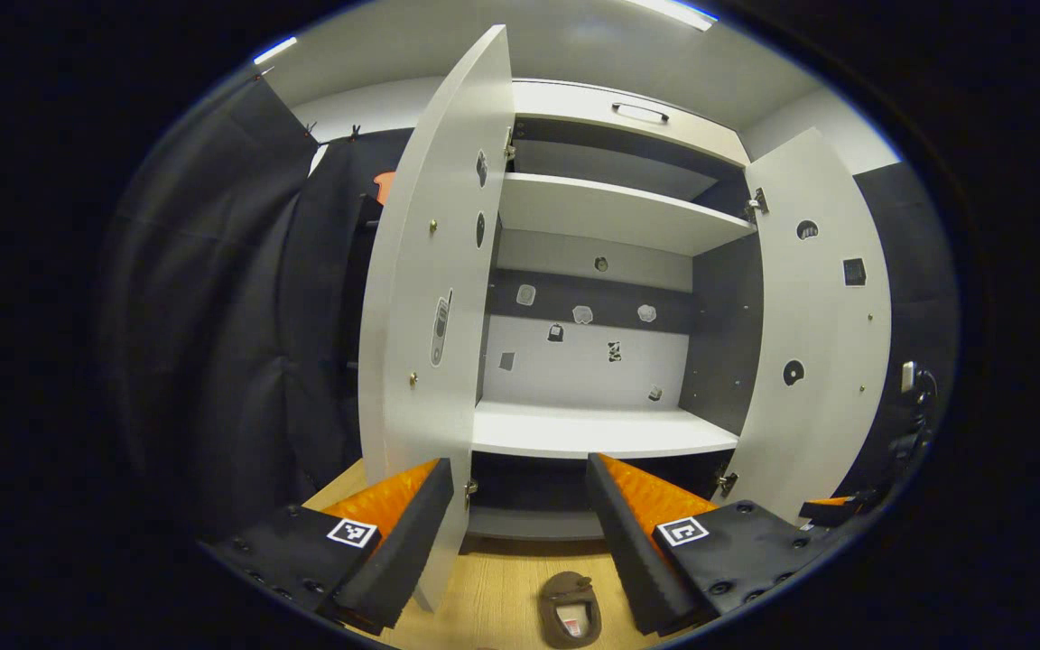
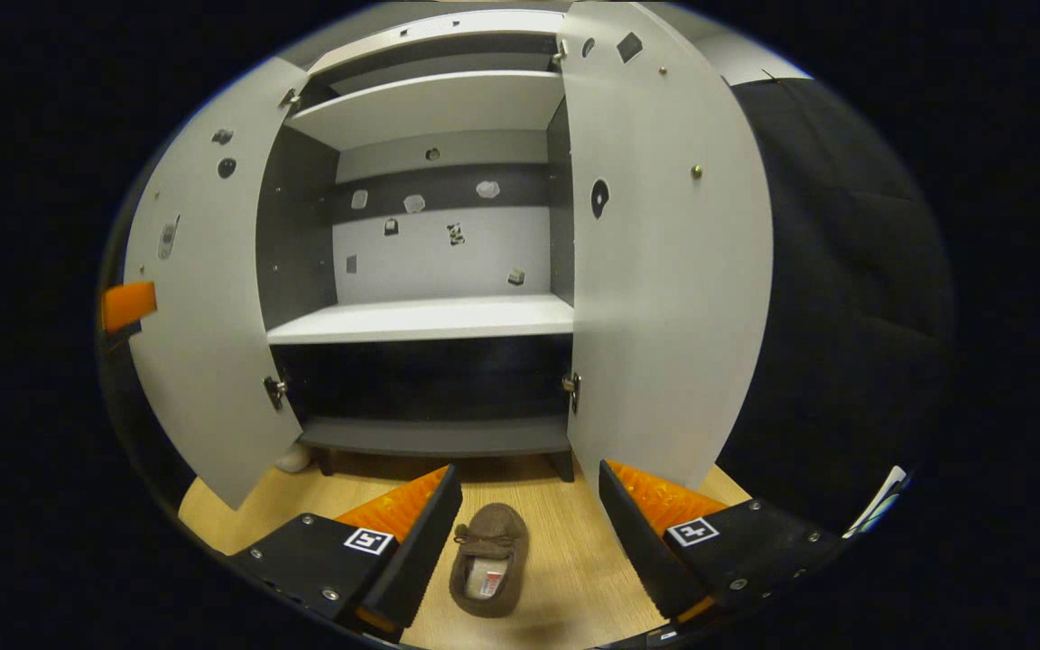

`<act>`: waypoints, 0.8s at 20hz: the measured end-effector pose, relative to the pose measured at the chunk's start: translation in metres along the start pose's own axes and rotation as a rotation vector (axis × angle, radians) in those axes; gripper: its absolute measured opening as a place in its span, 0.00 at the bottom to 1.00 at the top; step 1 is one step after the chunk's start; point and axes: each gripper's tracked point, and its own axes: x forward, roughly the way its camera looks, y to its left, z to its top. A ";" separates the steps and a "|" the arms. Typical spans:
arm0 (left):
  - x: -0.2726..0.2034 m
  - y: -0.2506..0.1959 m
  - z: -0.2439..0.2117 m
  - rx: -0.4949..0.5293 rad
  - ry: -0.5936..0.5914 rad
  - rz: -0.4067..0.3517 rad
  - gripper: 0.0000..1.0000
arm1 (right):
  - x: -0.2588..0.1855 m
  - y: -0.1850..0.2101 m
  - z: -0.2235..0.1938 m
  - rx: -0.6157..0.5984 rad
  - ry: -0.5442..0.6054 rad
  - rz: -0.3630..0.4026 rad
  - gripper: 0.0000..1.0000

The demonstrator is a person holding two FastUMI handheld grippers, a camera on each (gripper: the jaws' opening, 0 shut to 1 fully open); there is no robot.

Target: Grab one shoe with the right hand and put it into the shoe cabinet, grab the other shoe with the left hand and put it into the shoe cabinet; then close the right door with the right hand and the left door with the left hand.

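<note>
In the left gripper view, your left gripper (image 1: pixel 520 533) has its fingers spread wide and empty before the open shoe cabinet (image 1: pixel 606 431), with a brown moccasin slipper (image 1: pixel 571 610) on the wooden floor (image 1: pixel 502 587) below. In the right gripper view, your right gripper (image 2: pixel 524 533) is likewise open, the slipper (image 2: pixel 488 560) lying on the floor between its fingers, nearer the left one; it looks light, soft and squashy, so pinch the side wall by the opening.

Brown shoe (image 2: pixel 487 560) on floor, cabinet (image 2: pixel 430 318) doors open

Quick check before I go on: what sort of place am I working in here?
Likely a staged booth mocked up as a home entryway: a white shoe cabinet with both doors open and bare shelves, a brown slipper on a wood-look floor, and black cloth hung as walls.
</note>
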 end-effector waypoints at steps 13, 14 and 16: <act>-0.003 0.015 -0.026 0.014 0.056 0.031 0.96 | 0.081 0.014 -0.197 -0.029 0.411 -0.012 0.62; -0.003 0.016 -0.028 0.021 0.059 0.033 0.96 | 0.084 0.014 -0.205 -0.025 0.433 -0.012 0.58; -0.004 0.016 -0.031 0.029 0.063 0.038 0.96 | 0.090 0.018 -0.215 -0.020 0.464 -0.002 0.52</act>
